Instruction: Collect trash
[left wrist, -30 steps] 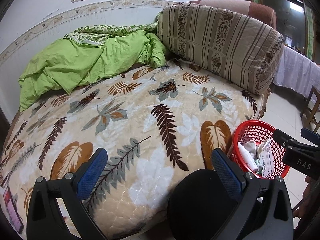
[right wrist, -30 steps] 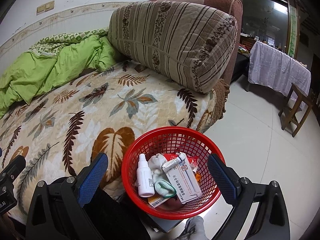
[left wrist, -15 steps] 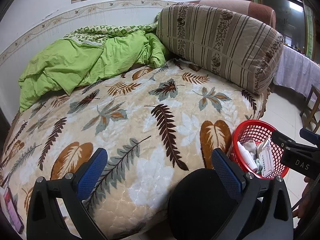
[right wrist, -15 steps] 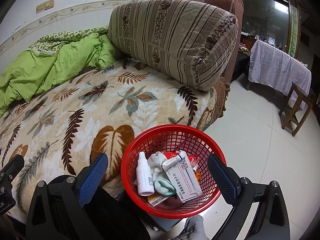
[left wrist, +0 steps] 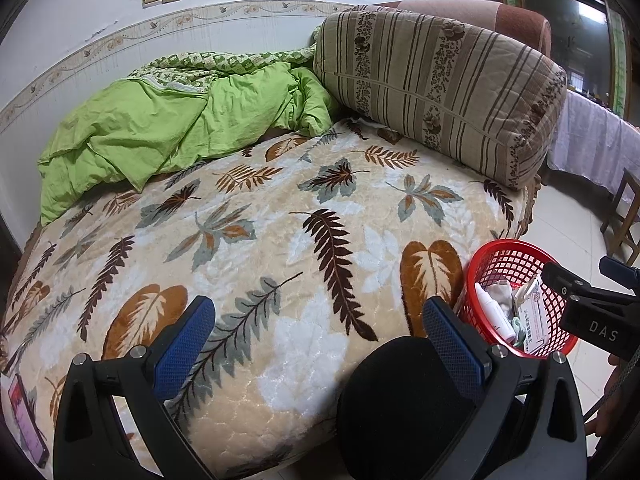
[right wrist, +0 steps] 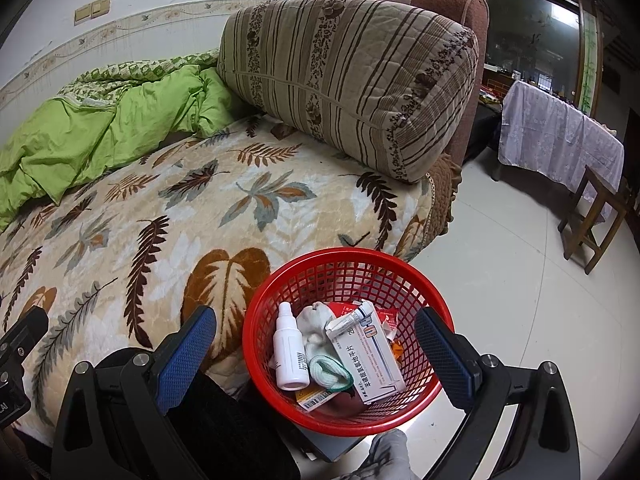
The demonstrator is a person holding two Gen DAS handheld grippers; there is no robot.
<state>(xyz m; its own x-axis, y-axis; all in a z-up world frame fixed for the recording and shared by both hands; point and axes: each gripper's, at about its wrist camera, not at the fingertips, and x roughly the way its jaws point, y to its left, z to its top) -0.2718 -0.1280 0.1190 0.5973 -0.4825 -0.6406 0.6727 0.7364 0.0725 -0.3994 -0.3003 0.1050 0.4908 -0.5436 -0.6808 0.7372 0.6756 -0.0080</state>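
Observation:
A red mesh basket sits on the floor at the bed's corner, also in the left wrist view. It holds a white dropper bottle, a medicine box, a crumpled tissue and other scraps. My right gripper is open and empty, hovering over the basket. My left gripper is open and empty above the leaf-patterned blanket. The right gripper's side shows at the left view's right edge.
A green quilt and a striped bolster lie at the back of the bed. A phone lies at the bed's left edge. A covered table and a wooden stool stand to the right on the tiled floor.
Both views have drifted very slightly; the basket and its contents stay put. Both grippers stay open.

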